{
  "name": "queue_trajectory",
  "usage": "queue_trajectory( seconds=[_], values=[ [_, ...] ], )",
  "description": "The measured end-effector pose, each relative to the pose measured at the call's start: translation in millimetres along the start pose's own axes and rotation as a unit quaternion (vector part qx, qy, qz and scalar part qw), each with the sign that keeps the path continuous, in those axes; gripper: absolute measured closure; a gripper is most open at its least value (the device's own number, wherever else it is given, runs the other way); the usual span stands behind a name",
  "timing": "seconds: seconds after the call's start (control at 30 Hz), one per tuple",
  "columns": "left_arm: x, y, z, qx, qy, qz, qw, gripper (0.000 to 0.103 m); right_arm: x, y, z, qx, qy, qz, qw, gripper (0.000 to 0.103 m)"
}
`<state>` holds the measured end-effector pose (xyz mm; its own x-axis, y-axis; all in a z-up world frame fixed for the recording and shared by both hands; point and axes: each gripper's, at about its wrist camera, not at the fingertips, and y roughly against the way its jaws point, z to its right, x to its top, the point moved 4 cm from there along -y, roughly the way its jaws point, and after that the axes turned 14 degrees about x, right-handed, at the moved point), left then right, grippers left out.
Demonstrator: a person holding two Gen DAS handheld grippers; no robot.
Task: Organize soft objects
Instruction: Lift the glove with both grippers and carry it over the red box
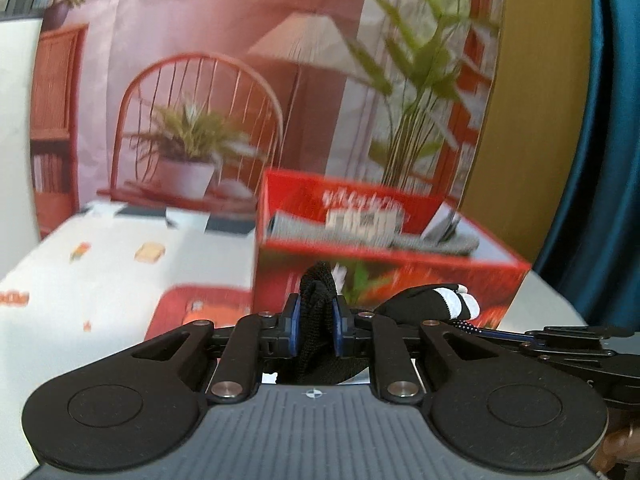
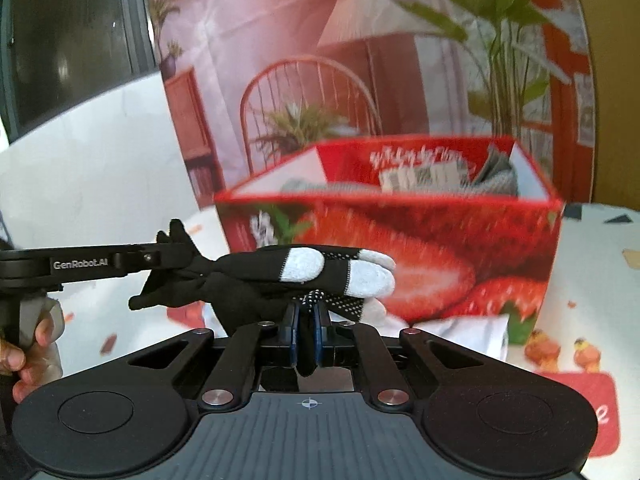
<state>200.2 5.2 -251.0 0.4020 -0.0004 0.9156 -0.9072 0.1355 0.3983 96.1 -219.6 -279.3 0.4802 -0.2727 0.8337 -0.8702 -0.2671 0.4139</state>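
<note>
A black knit glove with white fingertips hangs stretched between both grippers, just in front of a red strawberry-print box. My left gripper is shut on the glove's black cuff end. My right gripper is shut on the dotted palm edge near the fingers. In the right wrist view the left gripper reaches in from the left. In the left wrist view the right gripper comes in from the right under the glove's fingers. Grey knit items lie inside the box.
A white tablecloth with small food prints covers the table. Behind the box hangs a printed backdrop of a chair, lamp and plants. A blue curtain is at the far right. A person's hand grips the left handle.
</note>
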Motion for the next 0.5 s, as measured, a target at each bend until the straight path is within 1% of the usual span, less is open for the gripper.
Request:
queue_trajectory(
  seconds=[0.23,0.4,0.5],
  values=[
    [50.4,5.7,18.5,-0.022,0.004,0.046,0.9987,0.086,49.3,17.4,4.7,-0.006,0.011,0.052,0.999,0.096],
    [88.7,-2.9,37.9,-0.022,-0.009,0.087,0.9959,0.086,95.7,19.0,12.8,-0.017,0.043,0.067,0.997,0.096],
    [110.8,-17.9,48.2,-0.022,-0.012,0.096,0.995,0.086,123.3,14.5,20.6,-0.024,0.055,0.074,0.995,0.096]
  ],
)
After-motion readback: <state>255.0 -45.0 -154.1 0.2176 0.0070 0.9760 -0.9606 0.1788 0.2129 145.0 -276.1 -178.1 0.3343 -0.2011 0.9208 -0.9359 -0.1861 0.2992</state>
